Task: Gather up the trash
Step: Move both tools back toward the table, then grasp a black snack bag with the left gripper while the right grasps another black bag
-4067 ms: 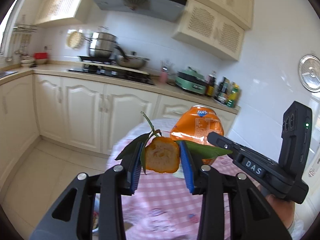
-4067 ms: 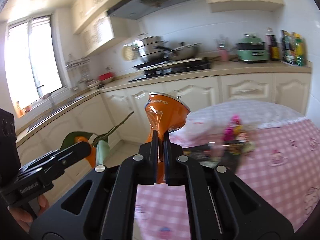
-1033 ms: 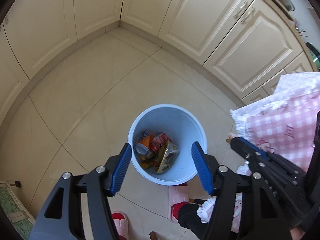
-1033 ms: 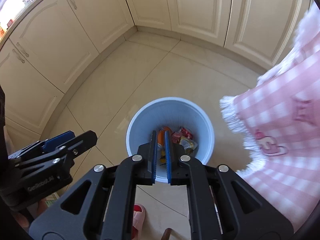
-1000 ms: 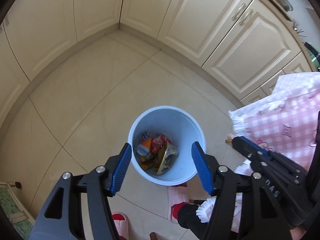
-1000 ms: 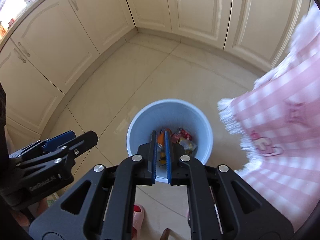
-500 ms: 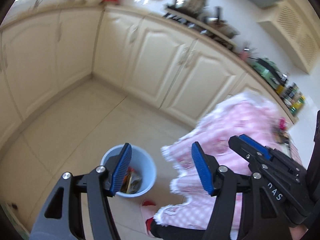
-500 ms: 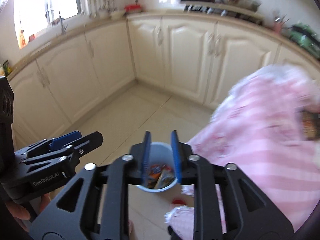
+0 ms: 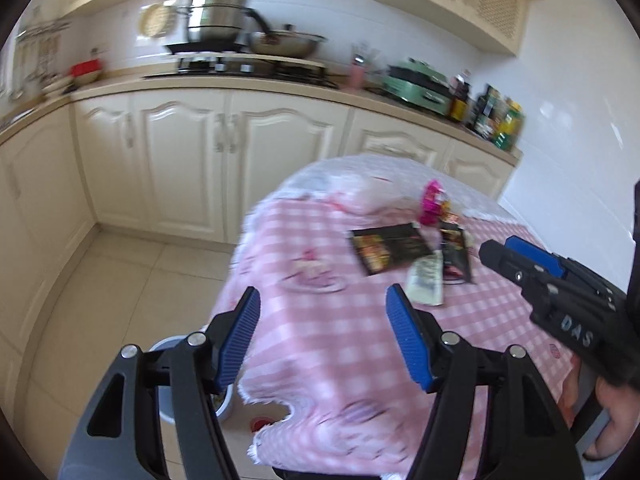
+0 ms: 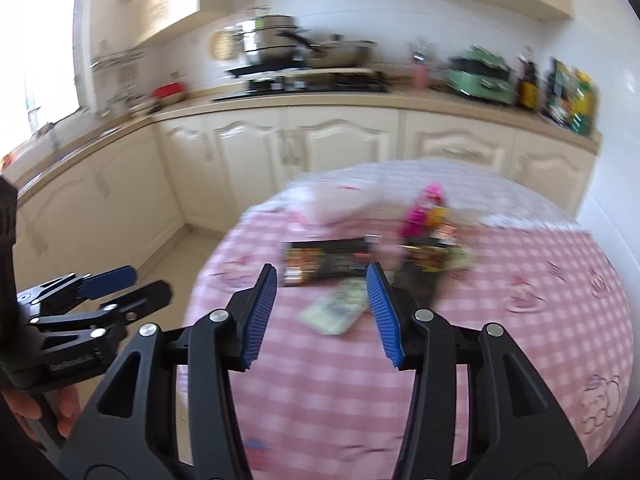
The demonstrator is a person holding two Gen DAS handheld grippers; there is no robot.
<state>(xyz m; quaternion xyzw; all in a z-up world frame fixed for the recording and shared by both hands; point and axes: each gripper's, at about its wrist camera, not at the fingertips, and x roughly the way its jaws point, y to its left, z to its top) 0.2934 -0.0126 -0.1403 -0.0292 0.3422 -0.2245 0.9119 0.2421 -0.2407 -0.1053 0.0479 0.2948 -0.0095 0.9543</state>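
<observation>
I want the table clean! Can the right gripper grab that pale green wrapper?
Probably yes. The right gripper is open, and the pale green wrapper lies flat on the tablecloth just ahead with nothing between.

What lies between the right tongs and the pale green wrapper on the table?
Only bare pink checked tablecloth, in the right wrist view, between the right tongs and the pale green wrapper.

Open cloth ahead, litter beyond the tips

Bare pink cloth [image 10: 320, 380] lies under both open tongs. Ahead of the right tongs [image 10: 322, 312]: pale wrapper [image 10: 336, 312], dark packet [image 10: 324, 266], pink flowers [image 10: 424, 208]. The bin [image 9: 168, 400] stands below the left tongs [image 9: 322, 340].
</observation>
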